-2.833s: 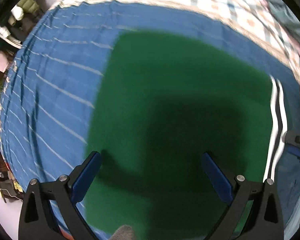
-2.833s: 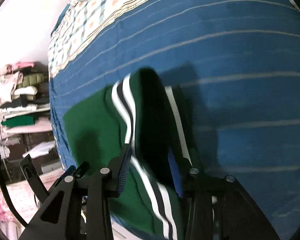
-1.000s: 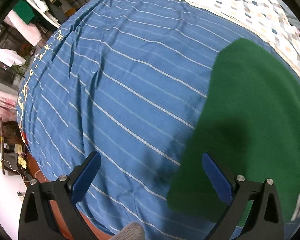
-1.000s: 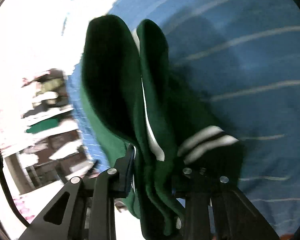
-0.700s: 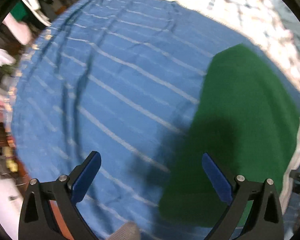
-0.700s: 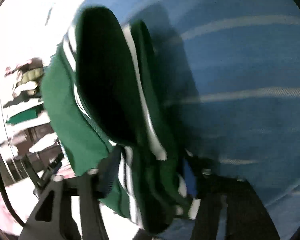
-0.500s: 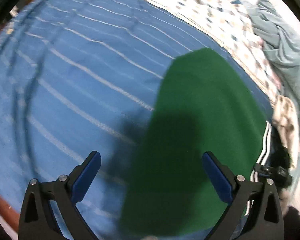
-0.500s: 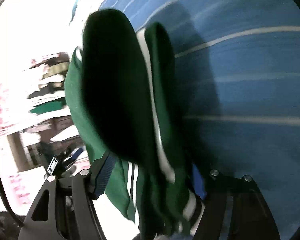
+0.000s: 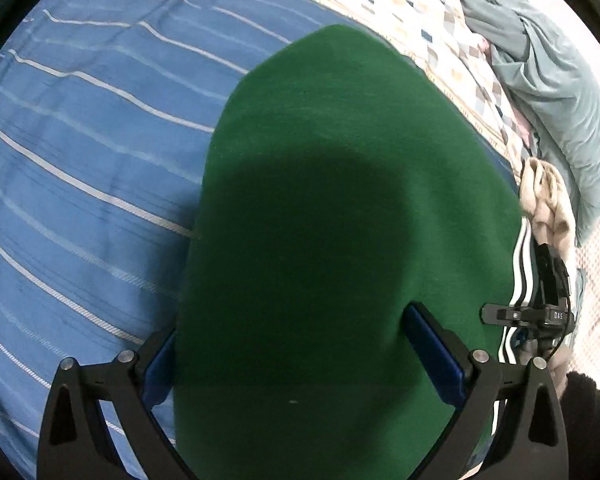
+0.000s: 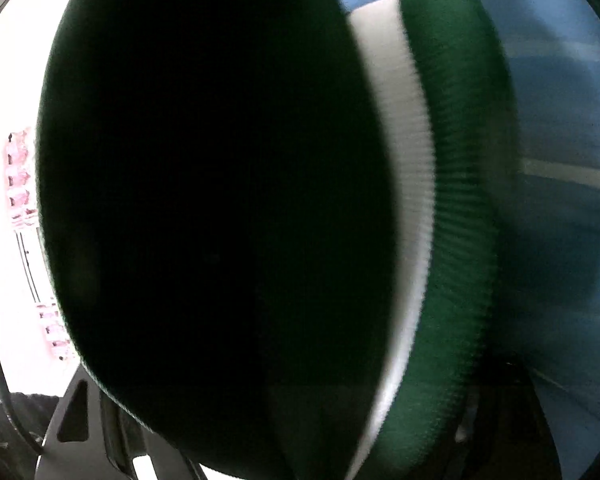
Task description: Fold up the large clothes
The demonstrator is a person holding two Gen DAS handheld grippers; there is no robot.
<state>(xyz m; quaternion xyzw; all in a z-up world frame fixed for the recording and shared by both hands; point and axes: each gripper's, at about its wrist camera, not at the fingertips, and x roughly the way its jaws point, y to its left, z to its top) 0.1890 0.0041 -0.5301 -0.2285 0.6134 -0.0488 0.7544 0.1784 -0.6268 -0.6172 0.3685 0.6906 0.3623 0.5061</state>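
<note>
Bedspread (image 9: 80, 152) first since it's the biggest thing going: blue with thin white stripes, a bit wrinkled, filling the whole left side of the left wrist view. Past its far edge is a checked quilt (image 9: 432, 40) in cream, blue and orange squares, with a grey-teal garment (image 9: 548, 92) crumpled on top of it at the far right, and a beige cloth (image 9: 548, 204) bunched up just beside that.

Now the task thing. The green garment (image 9: 340, 220) lies spread flat on the bedspread, covering the middle and right of the view, with a big shadow across its near half. Its right edge has a white-and-dark striped trim (image 9: 520, 280). Over in the right wrist view the same fabric is bunched right up against the lens, mostly dark and blurry, with a white ribbed band (image 10: 404, 160) running down it.

The left gripper (image 9: 300, 360) hangs over the near end of the garment with both blue pads wide apart, and the cloth sits in front of the left pad. Nothing pinched there as far as I can see.

The right gripper (image 9: 540, 308) sits at the striped edge. Its jaws are closing with green fabric between them, but it's too smeared to tell if the pads are pressing.

A dark sleeve (image 9: 592, 408) peeks in at the bottom right corner.
</note>
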